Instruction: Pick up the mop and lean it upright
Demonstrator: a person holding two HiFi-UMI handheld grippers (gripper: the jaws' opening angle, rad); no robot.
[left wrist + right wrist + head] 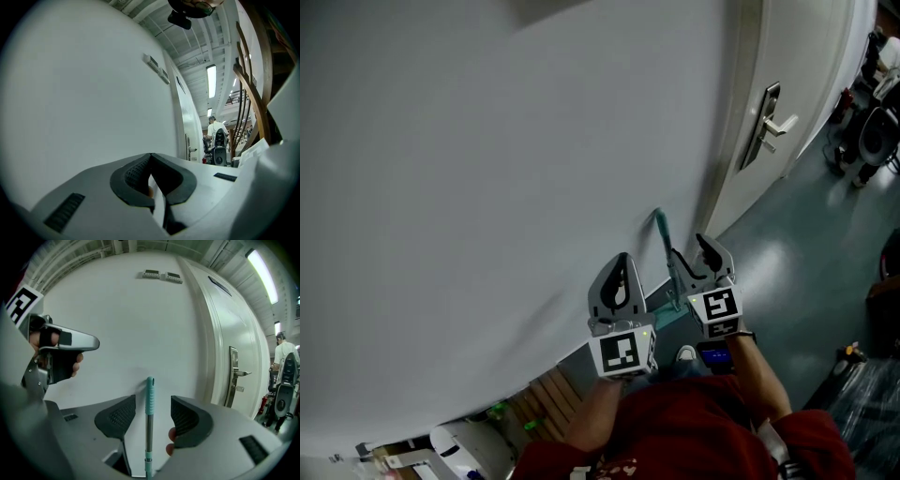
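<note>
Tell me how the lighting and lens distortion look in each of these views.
Head view: soft, even light, a pale sheen on the floor. Left gripper view: strong fisheye, black corners, a blown-out ceiling light. Right gripper view: same fisheye bowing the door, the mop handle sharp.

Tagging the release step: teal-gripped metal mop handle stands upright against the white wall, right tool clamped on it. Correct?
Not clamped. The right gripper view shows the right tool open: its jaws stand apart on either side of the teal-gripped metal mop handle, with a gap on each side. The rest holds: the handle stands upright against the white wall.
</note>
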